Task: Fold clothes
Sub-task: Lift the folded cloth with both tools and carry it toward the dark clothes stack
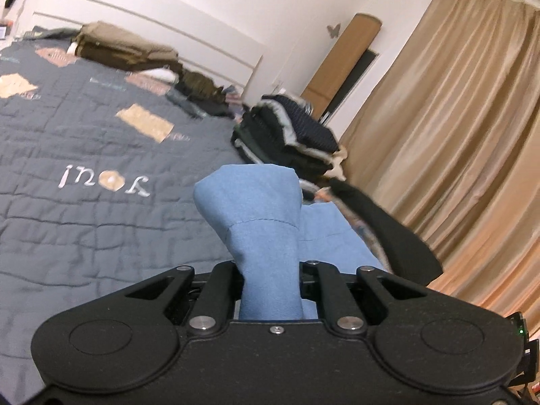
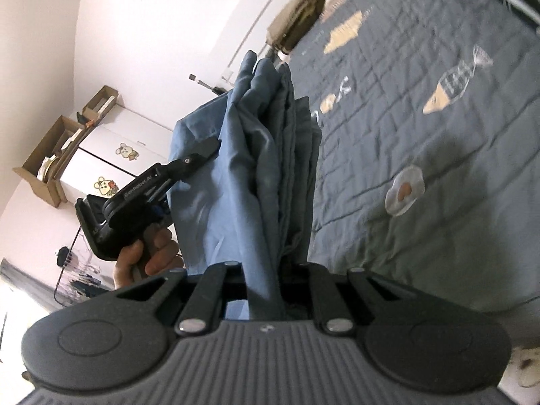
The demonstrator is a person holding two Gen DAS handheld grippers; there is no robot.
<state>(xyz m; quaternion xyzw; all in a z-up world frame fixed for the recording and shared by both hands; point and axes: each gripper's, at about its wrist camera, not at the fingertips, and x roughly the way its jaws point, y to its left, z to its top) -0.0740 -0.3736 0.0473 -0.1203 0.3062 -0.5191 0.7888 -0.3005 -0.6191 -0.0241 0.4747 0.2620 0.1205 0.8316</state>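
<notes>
Both claws pinching blue garment, lifted off bed. Left claw clamps a bunched edge at frame centre; right claw same. Prob. hanging it out straight before the fold.

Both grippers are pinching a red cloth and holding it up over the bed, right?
Not quite: the cloth is blue, not red. The right wrist view shows it hanging in folds, pinched by the right gripper and the left gripper, above the grey quilt on the bed.
</notes>
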